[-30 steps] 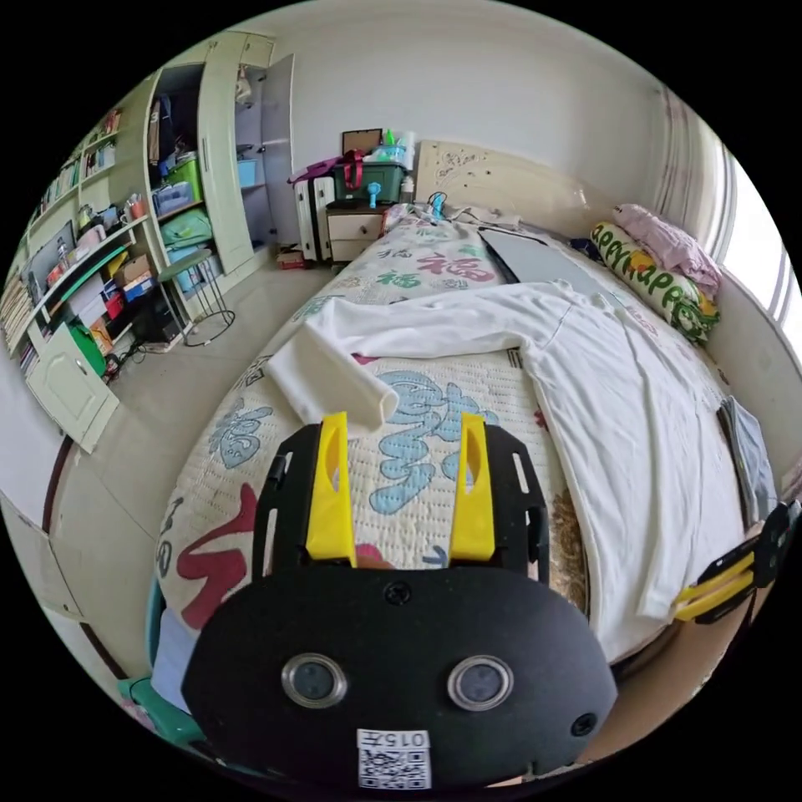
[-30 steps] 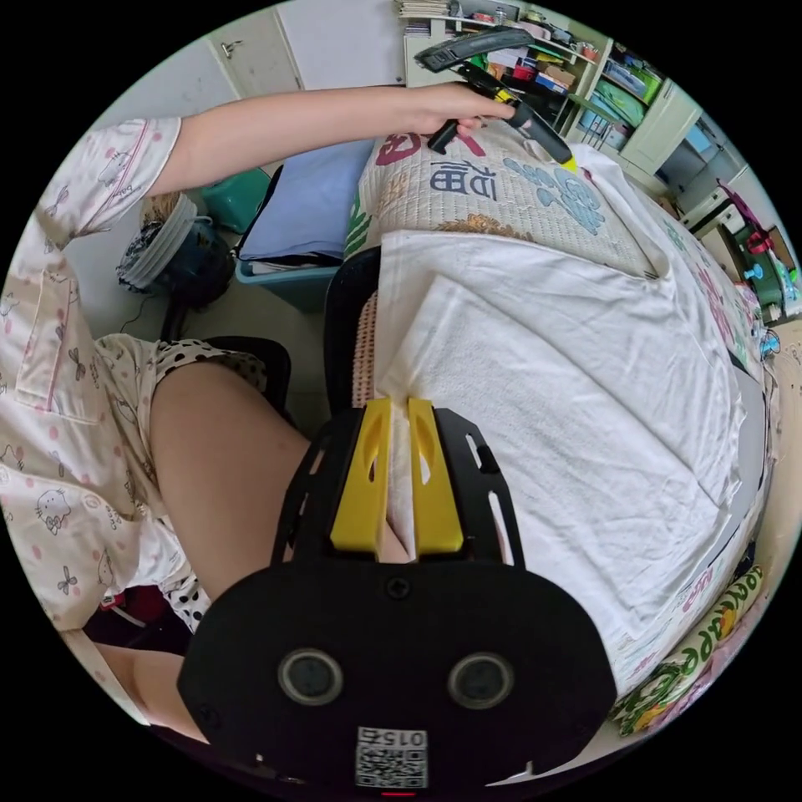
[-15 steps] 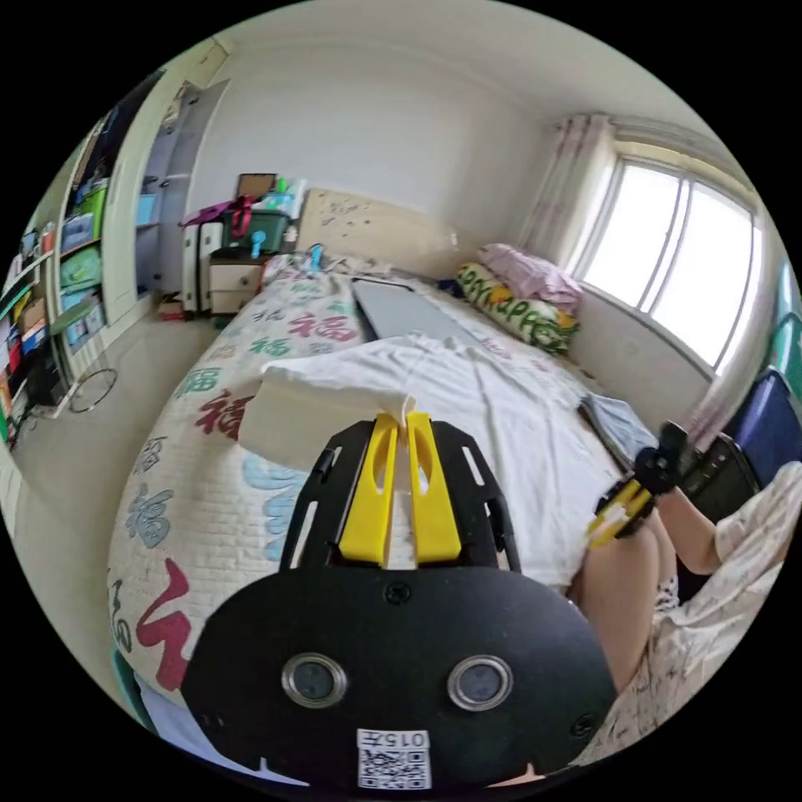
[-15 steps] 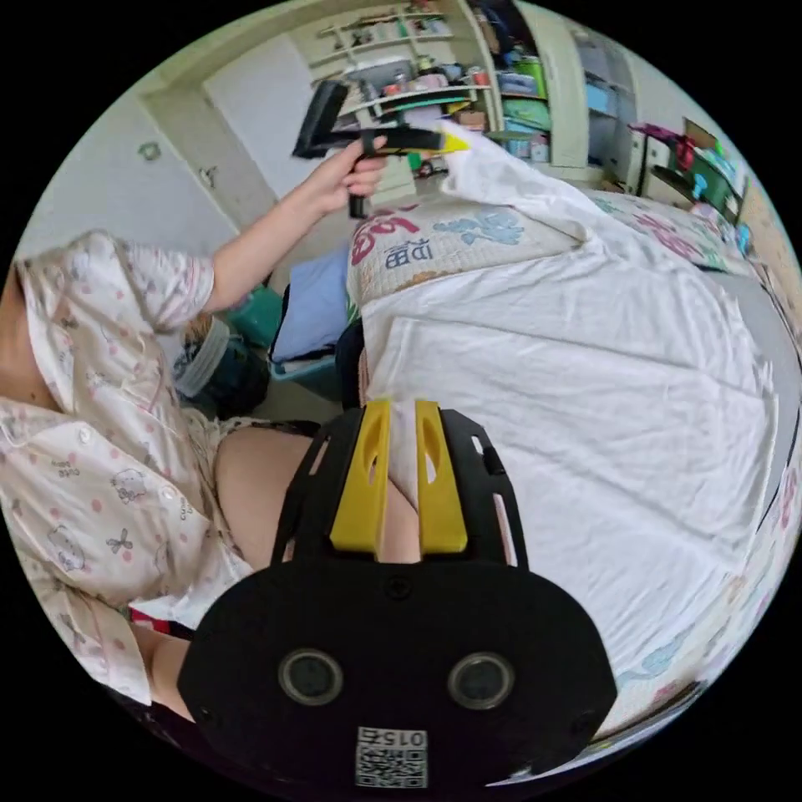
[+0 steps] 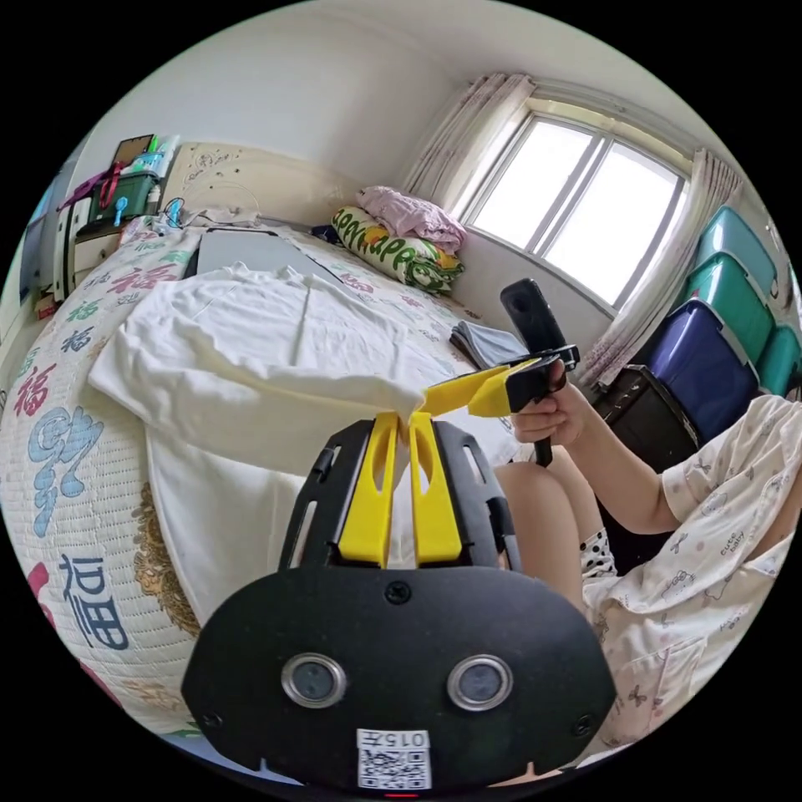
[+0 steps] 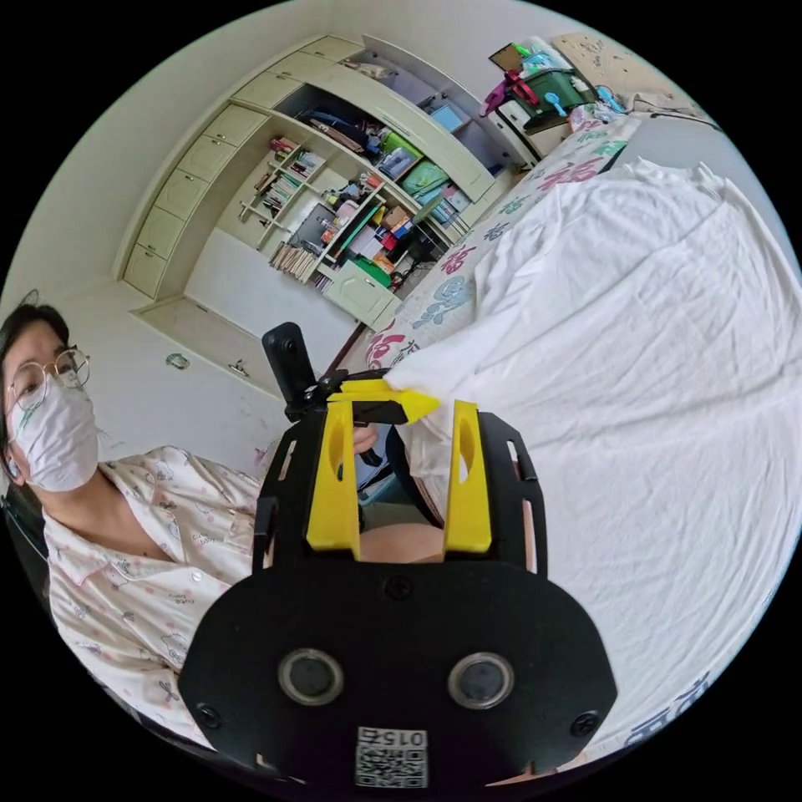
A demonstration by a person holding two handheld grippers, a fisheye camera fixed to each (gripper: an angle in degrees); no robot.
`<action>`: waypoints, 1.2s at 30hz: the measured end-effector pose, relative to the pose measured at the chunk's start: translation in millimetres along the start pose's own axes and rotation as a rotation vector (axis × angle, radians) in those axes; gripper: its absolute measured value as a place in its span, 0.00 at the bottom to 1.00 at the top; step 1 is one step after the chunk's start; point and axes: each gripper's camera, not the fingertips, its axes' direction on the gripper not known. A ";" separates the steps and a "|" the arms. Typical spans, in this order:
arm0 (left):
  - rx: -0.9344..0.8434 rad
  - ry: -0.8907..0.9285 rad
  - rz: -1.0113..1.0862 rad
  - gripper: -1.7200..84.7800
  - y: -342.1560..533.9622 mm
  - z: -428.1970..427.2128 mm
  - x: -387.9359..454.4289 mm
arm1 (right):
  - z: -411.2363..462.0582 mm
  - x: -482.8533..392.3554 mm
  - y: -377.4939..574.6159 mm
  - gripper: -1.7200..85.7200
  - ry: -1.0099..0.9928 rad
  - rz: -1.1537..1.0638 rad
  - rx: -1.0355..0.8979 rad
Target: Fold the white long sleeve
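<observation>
With one sleeve drawn across the white long sleeve (image 5: 251, 351) at frame centre, left tool (image 5: 399, 426) clenched on its cuff, right tool (image 6: 399, 418) released, most folding remains.

The left tongs (image 5: 399, 434) grip the end of the white long sleeve (image 5: 251, 351) above the bed (image 5: 58, 468). The right tongs (image 5: 451, 397) are just beside, slightly open.
</observation>
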 end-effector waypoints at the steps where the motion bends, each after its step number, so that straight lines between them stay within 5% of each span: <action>1: 0.001 -0.014 -0.005 0.03 -0.5 4.5 3.9 | -1.9 -11.9 -22.3 0.21 -0.017 -0.007 -0.018; 12: -0.072 -0.193 0.138 0.09 4.4 42.2 59.8 | -17.4 -47.7 -195.0 0.11 -0.076 0.254 -0.072; 16: -0.079 -0.103 0.137 0.08 13.6 24.8 49.4 | -43.4 -72.7 -239.5 0.07 -0.125 0.282 0.040; 20: -0.038 -0.071 0.086 0.07 34.0 -13.6 17.3 | -100.6 -106.0 -259.0 0.06 -0.173 0.282 0.206; 31: -0.052 -0.615 -0.029 0.10 15.1 -68.0 -171.1 | -151.6 -198.1 -282.7 0.05 -0.026 0.357 0.311; 36: -0.077 -0.561 0.018 0.12 -21.3 -40.5 -221.9 | -125.2 -219.4 -314.3 0.05 -0.013 0.390 0.314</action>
